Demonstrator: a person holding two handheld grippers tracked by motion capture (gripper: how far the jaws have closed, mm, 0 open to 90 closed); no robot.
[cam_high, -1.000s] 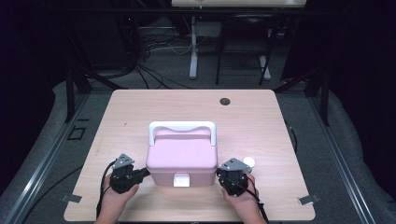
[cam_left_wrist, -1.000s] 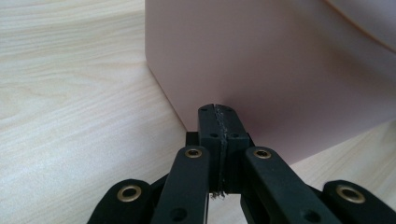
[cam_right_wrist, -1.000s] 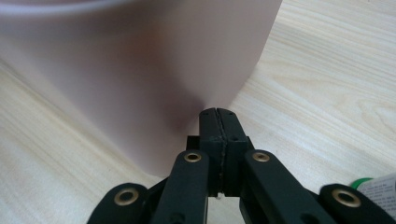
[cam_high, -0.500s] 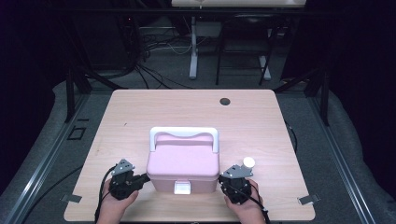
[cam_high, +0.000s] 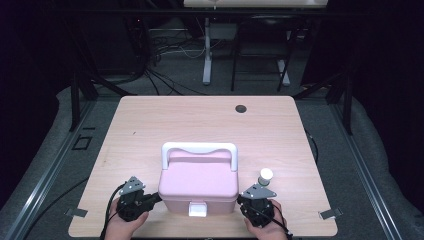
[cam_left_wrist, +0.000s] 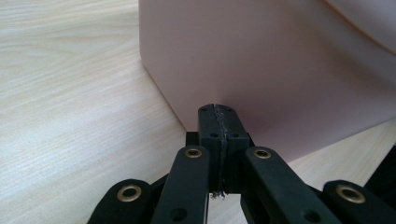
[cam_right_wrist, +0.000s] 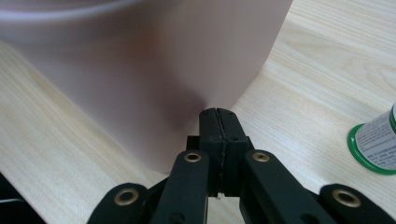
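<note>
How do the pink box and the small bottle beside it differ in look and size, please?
The pink box is by far the larger, while the small bottle is tiny beside it. The box is pink with a white handle and a white latch; the bottle has a white cap and, in the right gripper view, a green base. The box is squarish with rounded corners, the bottle round. Both stand on the wooden table.

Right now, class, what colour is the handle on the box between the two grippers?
White; the handle shows best in the high view, folded back on the pink box.
</note>
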